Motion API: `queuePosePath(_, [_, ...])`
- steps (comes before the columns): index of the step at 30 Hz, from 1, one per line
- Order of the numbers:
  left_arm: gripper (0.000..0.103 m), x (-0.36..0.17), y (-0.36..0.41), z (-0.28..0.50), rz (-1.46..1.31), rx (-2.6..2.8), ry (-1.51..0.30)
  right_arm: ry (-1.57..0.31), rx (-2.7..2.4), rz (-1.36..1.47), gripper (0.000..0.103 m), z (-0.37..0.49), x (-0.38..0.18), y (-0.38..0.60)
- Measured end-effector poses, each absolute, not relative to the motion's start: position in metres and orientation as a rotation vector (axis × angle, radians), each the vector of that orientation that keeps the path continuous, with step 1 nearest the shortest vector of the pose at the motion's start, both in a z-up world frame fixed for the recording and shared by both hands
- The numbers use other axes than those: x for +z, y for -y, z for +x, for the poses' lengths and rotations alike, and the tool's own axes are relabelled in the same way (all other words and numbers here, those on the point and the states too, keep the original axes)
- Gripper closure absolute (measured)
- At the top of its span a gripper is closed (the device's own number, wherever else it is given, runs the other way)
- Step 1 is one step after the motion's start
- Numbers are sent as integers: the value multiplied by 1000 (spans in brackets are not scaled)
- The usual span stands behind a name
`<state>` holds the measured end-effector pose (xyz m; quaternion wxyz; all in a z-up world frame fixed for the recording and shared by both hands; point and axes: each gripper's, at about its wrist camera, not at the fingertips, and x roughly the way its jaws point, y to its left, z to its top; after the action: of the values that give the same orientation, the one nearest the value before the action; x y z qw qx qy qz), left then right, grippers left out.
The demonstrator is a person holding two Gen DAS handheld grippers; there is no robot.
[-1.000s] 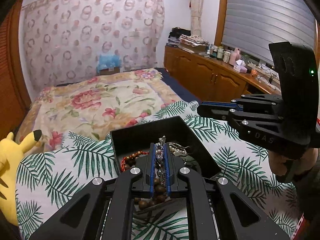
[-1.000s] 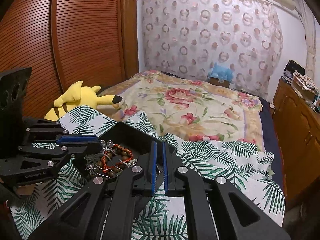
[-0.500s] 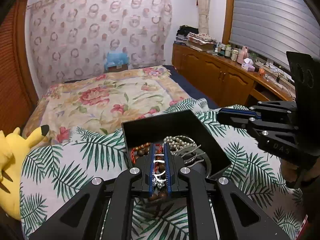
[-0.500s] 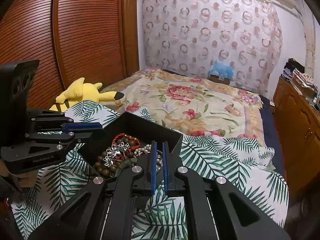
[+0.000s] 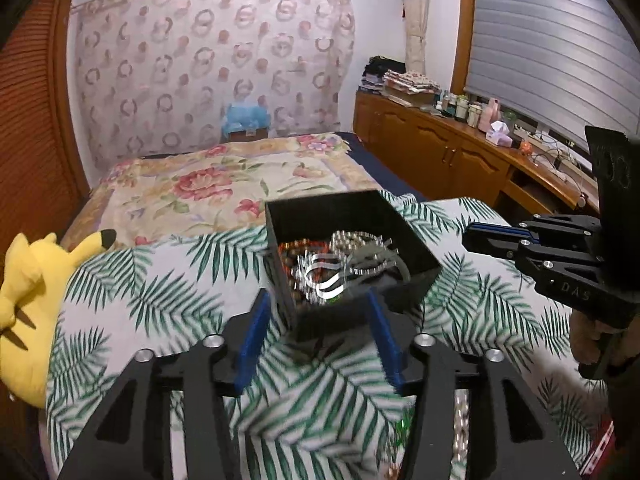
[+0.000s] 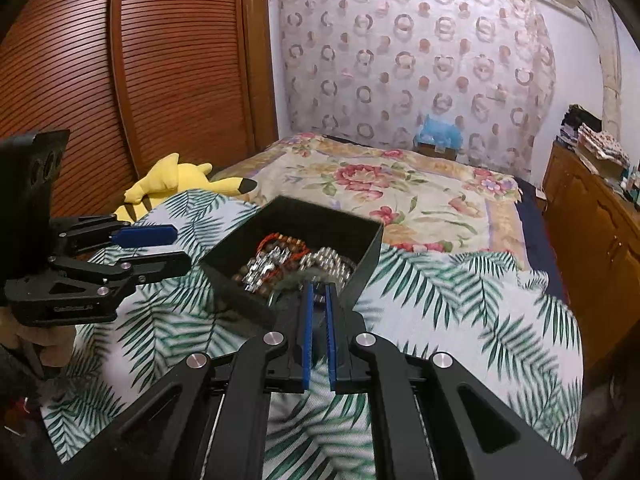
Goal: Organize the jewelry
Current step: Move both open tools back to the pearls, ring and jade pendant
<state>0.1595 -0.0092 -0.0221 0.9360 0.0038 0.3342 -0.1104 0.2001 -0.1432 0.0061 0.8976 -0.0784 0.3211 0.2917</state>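
A black open box [image 5: 404, 220] sits on the palm-leaf cloth and holds a heap of jewelry [image 5: 340, 264]: silver chains, pearls and brown and red bead strands. In the right wrist view the box [image 6: 370, 248] and the jewelry [image 6: 280, 264] show too. My left gripper [image 5: 318, 304] is open and empty, its blue pads either side of the box's near corner. It also shows at the left of the right wrist view [image 6: 170, 248]. My right gripper [image 6: 318, 292] is shut and empty, just short of the box's near wall. It shows in the left wrist view [image 5: 472, 236].
A palm-leaf cloth [image 5: 160, 288] covers the near end of the bed, with a floral bedspread [image 5: 208, 188] beyond. A yellow plush toy [image 5: 32, 280] lies at the left edge. A wooden cabinet [image 5: 440, 152] with bottles runs along the right wall.
My left gripper has opened, let the silver chain drop into the box, and drawn back and up. My right gripper stays shut beside the box.
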Motion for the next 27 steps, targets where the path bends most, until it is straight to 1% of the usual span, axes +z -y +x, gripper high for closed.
queuePosePath(1, [48, -24, 10, 155, 4, -226, -685, -670, 602, -161, 95, 195, 4, 144])
queuePosePath(2, [46, -26, 10, 150, 0, -228, -691, -676, 600, -159, 90, 189, 2, 146])
queuePosePath(3, [45, -30, 9, 143, -1, -231, -699, -679, 599, -158, 88, 186, 0, 147])
queuePosePath(4, [39, -32, 10, 139, 2, -230, -706, -685, 597, -156, 86, 178, -3, 149])
queuePosePath(5, [34, -34, 11, 135, 5, -229, -709, -689, 596, -155, 85, 175, -4, 148])
queuePosePath(6, [31, -37, 11, 130, 8, -231, -712, -693, 594, -155, 85, 169, -6, 149])
queuePosePath(8, [22, -42, 12, 121, 16, -235, -725, -702, 592, -152, 85, 158, -10, 152])
queuePosePath(12, [18, -52, 13, 103, 32, -231, -747, -729, 597, -142, 85, 138, -20, 156])
queuePosePath(13, [15, -55, 13, 99, 36, -230, -751, -738, 596, -143, 85, 131, -25, 156])
queuePosePath(15, [14, -60, 13, 92, 42, -229, -763, -751, 596, -144, 81, 123, -30, 157])
queuePosePath(16, [14, -62, 13, 88, 46, -229, -771, -757, 596, -142, 75, 118, -34, 157])
queuePosePath(17, [14, -64, 14, 85, 52, -228, -779, -761, 597, -141, 72, 114, -36, 157])
queuePosePath(21, [14, -70, 16, 72, 68, -226, -795, -780, 610, -133, 69, 99, -42, 157])
queuePosePath(23, [14, -73, 18, 68, 67, -231, -804, -786, 616, -148, 65, 91, -46, 154])
queuePosePath(27, [14, -81, 21, 62, 69, -237, -824, -802, 627, -191, 64, 78, -55, 147])
